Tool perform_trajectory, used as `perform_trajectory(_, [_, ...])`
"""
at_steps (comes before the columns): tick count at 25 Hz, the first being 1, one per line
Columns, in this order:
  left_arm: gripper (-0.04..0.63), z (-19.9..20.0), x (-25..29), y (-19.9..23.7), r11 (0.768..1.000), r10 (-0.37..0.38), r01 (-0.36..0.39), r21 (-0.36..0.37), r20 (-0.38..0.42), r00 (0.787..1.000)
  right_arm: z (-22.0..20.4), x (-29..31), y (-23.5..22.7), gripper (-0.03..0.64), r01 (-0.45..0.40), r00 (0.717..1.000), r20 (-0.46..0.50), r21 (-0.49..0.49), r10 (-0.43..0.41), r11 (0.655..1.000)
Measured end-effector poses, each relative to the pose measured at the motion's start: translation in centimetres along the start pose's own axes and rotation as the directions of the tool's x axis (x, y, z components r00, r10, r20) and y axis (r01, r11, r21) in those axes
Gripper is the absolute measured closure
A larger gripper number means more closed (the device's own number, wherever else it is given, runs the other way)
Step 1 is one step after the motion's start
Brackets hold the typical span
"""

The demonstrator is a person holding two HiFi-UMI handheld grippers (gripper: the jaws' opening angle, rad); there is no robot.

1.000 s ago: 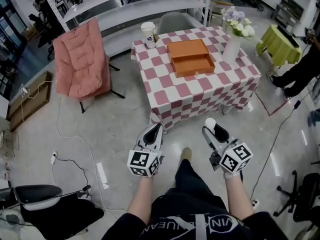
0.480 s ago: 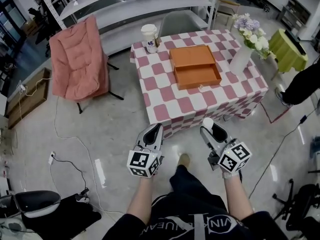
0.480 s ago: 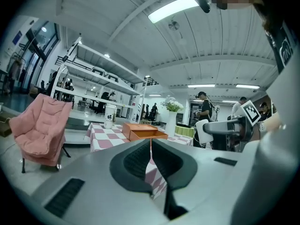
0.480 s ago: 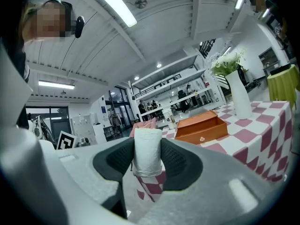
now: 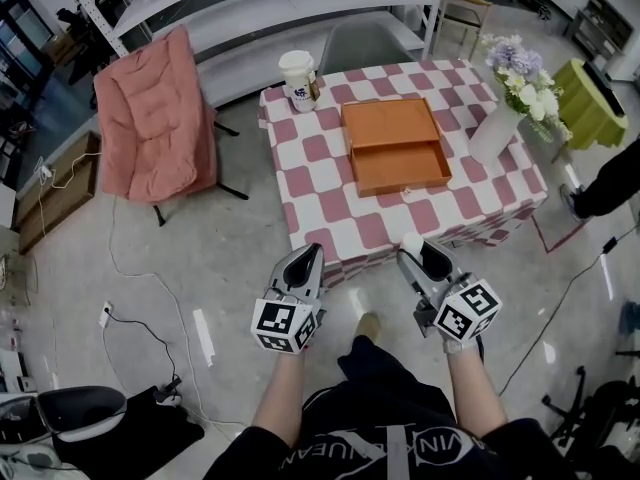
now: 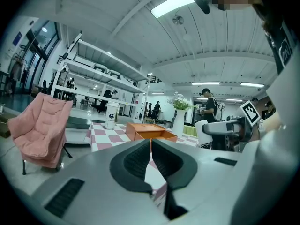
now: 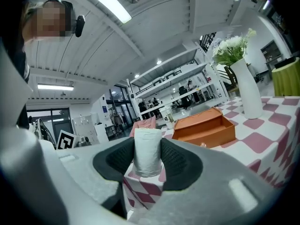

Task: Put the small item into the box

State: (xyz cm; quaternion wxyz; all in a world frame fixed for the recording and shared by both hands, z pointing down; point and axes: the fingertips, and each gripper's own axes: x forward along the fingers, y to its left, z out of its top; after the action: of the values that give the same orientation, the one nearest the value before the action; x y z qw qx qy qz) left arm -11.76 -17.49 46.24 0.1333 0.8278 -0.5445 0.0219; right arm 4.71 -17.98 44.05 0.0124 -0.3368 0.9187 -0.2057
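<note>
An open orange box point(image 5: 400, 165) lies on the pink-and-white checked table point(image 5: 330, 203), ahead of both grippers; it also shows in the left gripper view point(image 6: 150, 131) and the right gripper view point(image 7: 206, 125). My right gripper point(image 5: 414, 255) is shut on a small white cylindrical item point(image 5: 412, 244), held upright between the pads point(image 7: 147, 153), short of the table's near edge. My left gripper point(image 5: 305, 258) is beside it, its jaws shut together with nothing between them point(image 6: 150, 146). A tiny pale object point(image 5: 405, 194) rests on the cloth just in front of the box.
A paper cup point(image 5: 297, 73) stands at the table's far left corner, a white vase of flowers point(image 5: 495, 128) at its right side. A pink folding chair point(image 5: 155, 118) stands to the left, a green-covered stand point(image 5: 590, 93) and a person's leg point(image 5: 612, 186) to the right. Cables cross the floor.
The table and box have come nearer and lower in the head view as the person steps toward them. Both grippers keep their pose and grip.
</note>
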Motion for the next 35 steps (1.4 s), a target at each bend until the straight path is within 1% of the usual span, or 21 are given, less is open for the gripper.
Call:
perform_trajectory(12, [0.58,0.8,5.0,1.2,1.0,0.021,-0.02,0.009,-0.018,1.0,1.0,3.0,-4.5,0.439,-0.03,0.999,-0.022,0.029,0.031,0.999])
perform_trajectory(20, [0.58,0.4,6.4,1.1,0.999,0.03,-0.029,0.026,-0.042,0.999,0.9,3.9,-6.1,0.439,-0.056,0.998,-0.021,0.058,0.057,0.997])
perform_trajectory(26, [0.58,0.8,7.2,0.8,0.999,0.01,-0.008,0.05,-0.056,0.998,1.1,4.2,-7.0,0.439,-0.047,0.999,-0.013,0.074,0.048,0.996])
perform_trajectory(30, [0.58,1.3,7.8,1.3,0.998,0.004,0.0,0.064,-0.06,0.998,1.2,4.5,-7.3,0.439,-0.041,0.999,-0.015,0.081,0.042,0.996])
perform_trajectory(35, [0.58,1.7,9.7,2.1,0.997,-0.021,0.026,0.078,-0.061,0.998,1.9,5.0,-8.3,0.439,-0.021,1.0,-0.01,0.074,0.022,0.997])
